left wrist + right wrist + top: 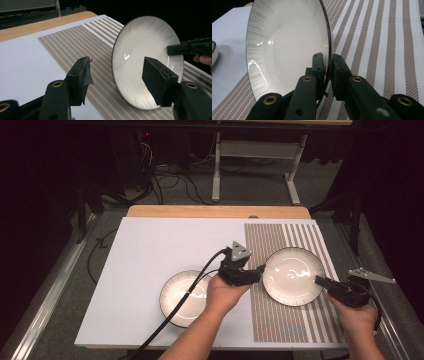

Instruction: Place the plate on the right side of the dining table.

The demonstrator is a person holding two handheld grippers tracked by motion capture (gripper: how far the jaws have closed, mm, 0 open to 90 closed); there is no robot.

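Note:
A white plate with a dark rim (292, 275) is over the striped placemat (280, 320). My right gripper (320, 280) is shut on its right rim. In the right gripper view the jaws (327, 60) pinch that rim, and the plate (287, 45) stands tilted against the mat. My left gripper (260, 269) is at the plate's left rim. Its jaws (116, 65) stand apart, and the pads do not press on the plate (147, 50) just ahead. The right gripper (175, 48) shows on the plate's far rim.
A second white plate (182, 297) lies on the white sheet (150, 255), partly under my left hand and its cable. The placemat covers the right part of the sheet. A wooden table edge (215, 211) runs along the back, with dark floor and cables beyond.

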